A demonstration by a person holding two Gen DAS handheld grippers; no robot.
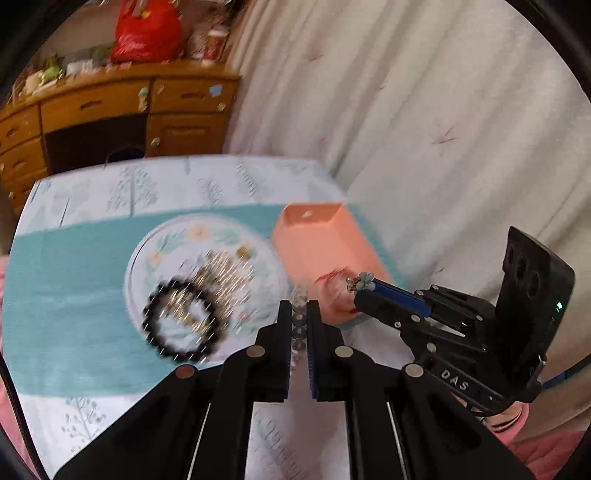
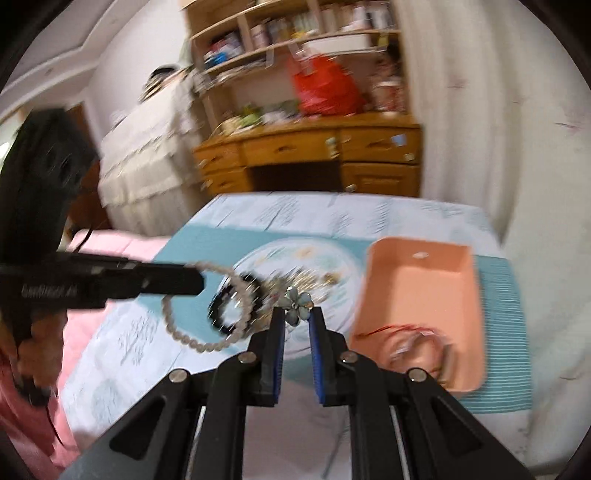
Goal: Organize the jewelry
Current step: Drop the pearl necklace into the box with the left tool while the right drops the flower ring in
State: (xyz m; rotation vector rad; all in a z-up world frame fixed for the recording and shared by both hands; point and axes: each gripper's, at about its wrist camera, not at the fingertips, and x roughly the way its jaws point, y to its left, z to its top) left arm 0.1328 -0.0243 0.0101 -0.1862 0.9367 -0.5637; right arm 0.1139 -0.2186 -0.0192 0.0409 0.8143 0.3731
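A low table fills the middle of both views, covered with a pale cloth printed with faint trees (image 1: 155, 184) and a teal mat (image 1: 66, 280) laid across it. On the mat sits a round floral plate (image 1: 173, 236) holding a black bead bracelet (image 1: 181, 325) and a blurred heap of gold chains (image 1: 221, 273). Just right of the plate stands a peach tray (image 2: 424, 291) with red cord and bangles lying in its near end.

The left gripper (image 1: 298, 314) is clamped on a pale bead bracelet (image 2: 207, 321), whose loop hangs above the table's left side in the right wrist view. The right gripper (image 2: 295, 314) is pinched on a small blue flower piece (image 2: 295, 301), held over the near edge of the plate.

Behind the table, in the upper left of the left wrist view, stands a wooden desk (image 1: 110, 107) with drawers, cluttered on top, with a red bag (image 1: 147, 29) there. A cream curtain (image 1: 424, 110) hangs to the right. Shelves (image 2: 288, 33) rise above the desk in the right wrist view.
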